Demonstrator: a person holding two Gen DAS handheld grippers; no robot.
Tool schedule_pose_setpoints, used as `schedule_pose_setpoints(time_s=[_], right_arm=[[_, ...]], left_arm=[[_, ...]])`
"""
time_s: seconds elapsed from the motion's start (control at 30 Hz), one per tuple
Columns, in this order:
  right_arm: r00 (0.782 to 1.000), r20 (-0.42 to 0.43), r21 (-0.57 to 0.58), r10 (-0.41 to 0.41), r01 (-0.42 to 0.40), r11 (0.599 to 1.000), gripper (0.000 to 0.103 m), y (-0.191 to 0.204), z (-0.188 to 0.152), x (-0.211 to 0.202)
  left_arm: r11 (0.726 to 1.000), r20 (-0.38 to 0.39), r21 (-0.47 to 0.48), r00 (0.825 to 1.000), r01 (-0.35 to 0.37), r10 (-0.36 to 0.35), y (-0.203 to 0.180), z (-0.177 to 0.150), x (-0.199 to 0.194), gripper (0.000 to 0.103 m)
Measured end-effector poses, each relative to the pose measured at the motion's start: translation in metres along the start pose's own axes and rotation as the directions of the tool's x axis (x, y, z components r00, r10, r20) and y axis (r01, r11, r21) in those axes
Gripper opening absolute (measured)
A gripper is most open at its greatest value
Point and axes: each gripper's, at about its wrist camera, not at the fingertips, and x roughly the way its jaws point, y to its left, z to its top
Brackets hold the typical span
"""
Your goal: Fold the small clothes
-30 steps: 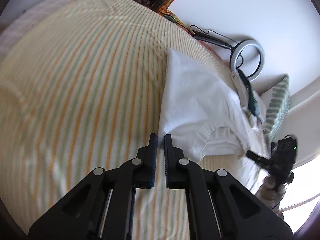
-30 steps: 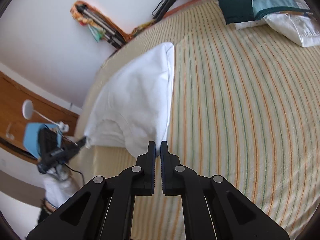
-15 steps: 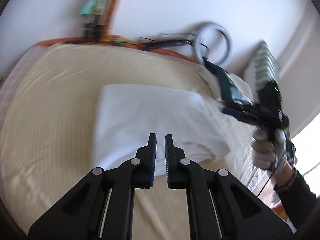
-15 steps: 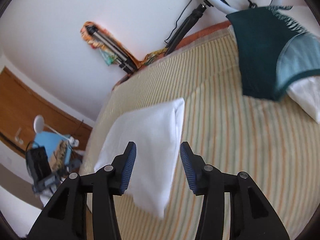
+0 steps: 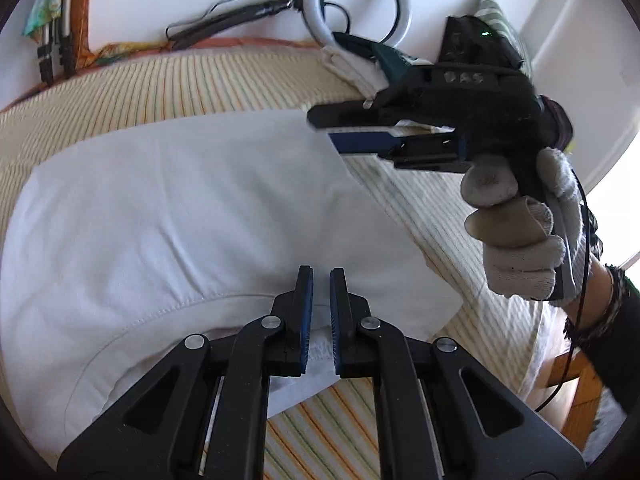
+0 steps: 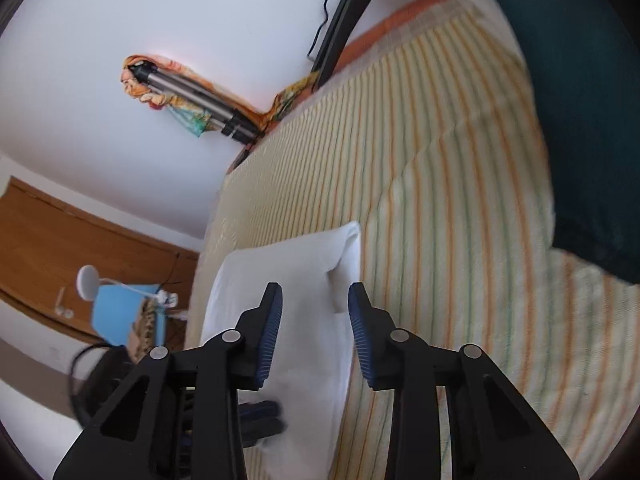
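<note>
A white folded garment (image 5: 180, 220) lies flat on the striped bedspread (image 5: 160, 88). My left gripper (image 5: 320, 280) hovers over its near hem, shut, and I see no cloth pinched between the pads. My right gripper (image 5: 324, 130), held by a gloved hand (image 5: 520, 232), reaches in from the right above the garment's far right corner. In the right wrist view the right gripper (image 6: 315, 294) has its jaws apart and closing. The white garment (image 6: 296, 272) shows between them, untouched by the pads. The left gripper (image 6: 260, 416) shows dimly below.
A dark teal garment (image 6: 580, 120) lies on the bed to the right, on top of a white pile (image 5: 348, 64). A ring light (image 5: 360, 0) and its stand lean at the wall, a tripod (image 6: 196, 96) in the corner. A striped pillow (image 5: 496, 8) is behind.
My left gripper swung from the garment's corner to over its hem, staying shut. My right gripper let its jaws apart, then narrowed them, and moved along the bed toward the teal garment.
</note>
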Motion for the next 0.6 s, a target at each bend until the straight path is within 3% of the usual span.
schedule_pose_setpoints(time_s=[0.2,0.4,0.43,0.5,0.6], right_arm=[[0.999,-0.041,-0.051,0.024,-0.026,0.998,0.028,0.008,-0.005,0.004],[0.999,-0.013,0.033,0.049,-0.048,0.998,0.031,-0.002,0.014,0.018],[0.999,-0.004,0.041,0.049,-0.049,0.998,0.028,-0.002,0.016,0.020],[0.999,0.014,0.060,0.050,-0.050,0.997,0.004,0.000,0.020,0.022],[0.993,0.111,0.079,-0.034,0.026,0.997,0.002,0.002,0.022,0.010]], left_arm=[[1.000,0.006,-0.012,1.000,0.014,-0.014,0.002,0.000,0.000,0.005],[1.000,0.013,-0.003,1.000,0.008,-0.008,0.001,-0.005,-0.002,0.005],[1.000,0.013,-0.004,1.000,0.009,-0.009,0.002,-0.004,-0.001,0.005],[1.000,0.016,-0.004,1.000,0.012,-0.012,0.002,-0.004,-0.002,0.006],[1.000,0.020,-0.001,1.000,0.014,-0.014,0.002,-0.005,-0.002,0.006]])
